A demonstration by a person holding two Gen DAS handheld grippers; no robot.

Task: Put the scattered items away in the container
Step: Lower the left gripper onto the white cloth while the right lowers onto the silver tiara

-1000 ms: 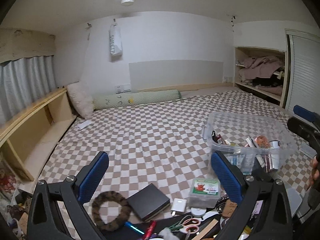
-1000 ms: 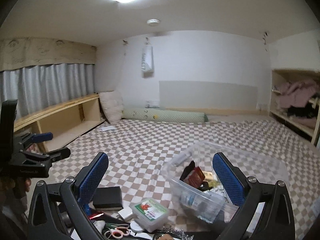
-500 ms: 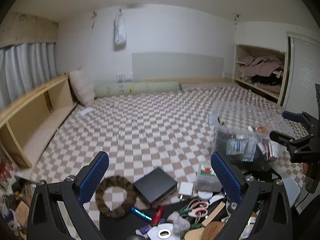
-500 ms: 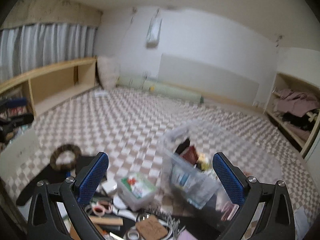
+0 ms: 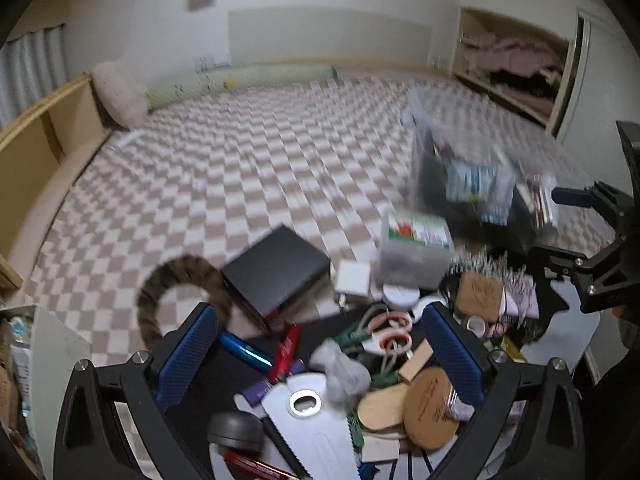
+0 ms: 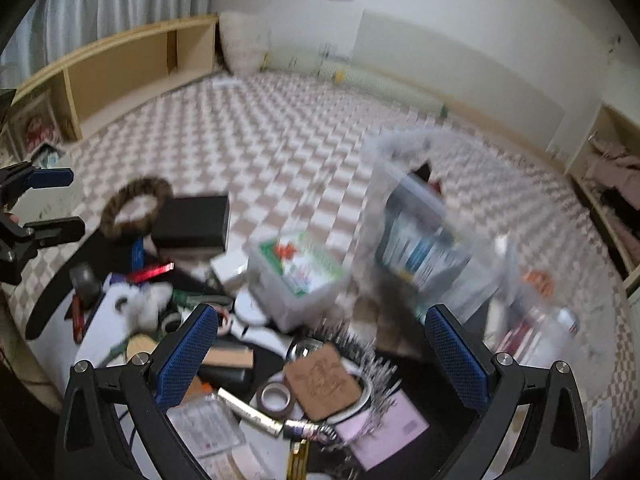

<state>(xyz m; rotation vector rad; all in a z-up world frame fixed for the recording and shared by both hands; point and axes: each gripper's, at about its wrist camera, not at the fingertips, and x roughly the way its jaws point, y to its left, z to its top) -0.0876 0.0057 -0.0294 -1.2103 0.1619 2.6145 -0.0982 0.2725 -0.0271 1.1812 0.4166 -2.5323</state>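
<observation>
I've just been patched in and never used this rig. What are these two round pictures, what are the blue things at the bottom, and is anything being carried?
Each picture comes from a fisheye camera on a hand-held claw, looking along its blue fingers. The left claw and right claw are both open and carry nothing. Each also shows at the edge of the other's view. Below them, on a checked bed cover, lies a blurry pile: scissors, a black box, a brown ring. The clear container already holds some items.

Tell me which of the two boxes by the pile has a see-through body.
The small plastic box with the green and red label on its lid; the black box beside it is opaque and unlabelled.
</observation>
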